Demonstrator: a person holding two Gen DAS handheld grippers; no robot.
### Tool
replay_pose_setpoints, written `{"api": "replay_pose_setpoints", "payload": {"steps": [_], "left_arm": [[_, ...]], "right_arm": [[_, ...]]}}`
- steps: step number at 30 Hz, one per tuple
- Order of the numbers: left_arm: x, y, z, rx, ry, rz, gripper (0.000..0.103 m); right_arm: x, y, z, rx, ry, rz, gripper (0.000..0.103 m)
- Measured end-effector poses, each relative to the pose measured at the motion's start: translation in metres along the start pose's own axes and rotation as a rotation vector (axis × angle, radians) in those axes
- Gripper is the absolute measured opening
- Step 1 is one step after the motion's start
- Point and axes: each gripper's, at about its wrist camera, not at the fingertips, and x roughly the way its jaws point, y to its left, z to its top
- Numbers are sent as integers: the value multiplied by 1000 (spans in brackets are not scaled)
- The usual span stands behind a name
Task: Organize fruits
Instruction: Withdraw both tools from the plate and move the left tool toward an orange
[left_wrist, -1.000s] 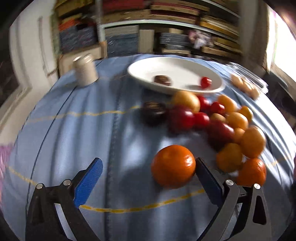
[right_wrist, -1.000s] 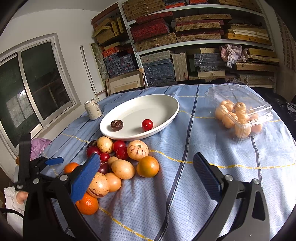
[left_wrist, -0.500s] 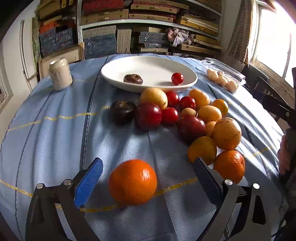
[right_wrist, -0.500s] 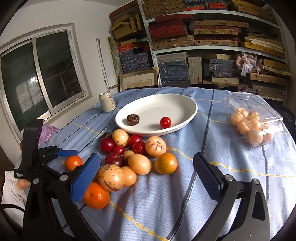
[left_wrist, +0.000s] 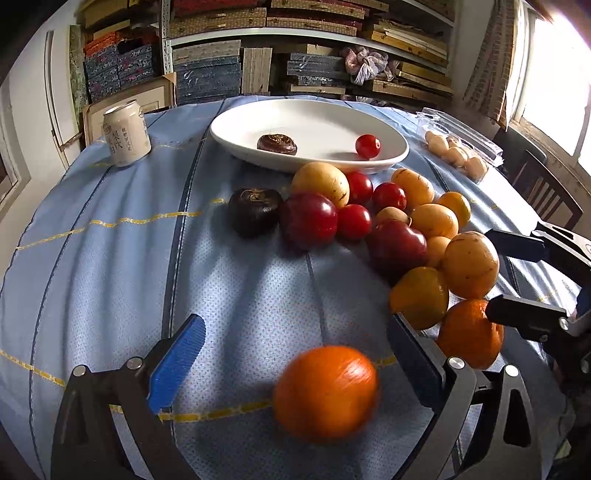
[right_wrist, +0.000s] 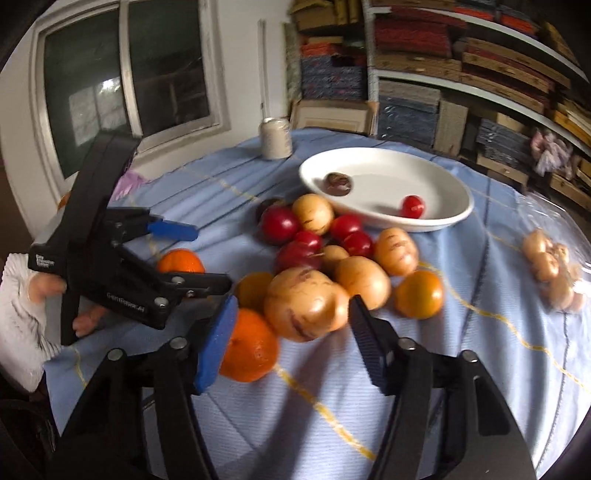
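While the left gripper (left_wrist: 291, 373) stands wide apart around a loose near orange (left_wrist: 325, 392), the right gripper (right_wrist: 290, 334), just narrowing, brackets a pepino (right_wrist: 304, 303) unclamped; next: grip, carry to far plate (right_wrist: 458, 212).

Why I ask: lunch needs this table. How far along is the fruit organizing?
Done: only a dark fruit and a cherry tomato lie on the white plate. In hand: nothing gripped; the open left gripper straddles an orange, and the right gripper's jaws have just been closing around a yellow fruit. Left: the pile beside the plate.
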Motion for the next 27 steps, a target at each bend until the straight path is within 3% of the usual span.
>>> {"api": "replay_pose_setpoints", "payload": {"steps": [12,14,16,18,27], "left_arm": [[3,-3,0,13,15,-14,99],[3,-5,0,18,16,-16,99],[4,-6,-1,24,20,-15,99],[4,-7,-1,30,22,-11,99],[2,-19,-8,85,35,-27,99]], "right_arm": [[8,-21,1,124,33,61,57],[7,-24,0,142,37,67,54],[8,-32,-1,184,53,82,43],[10,-43,-3,252,70,130,43],[13,-45,-3,246,83,86,42]]}}
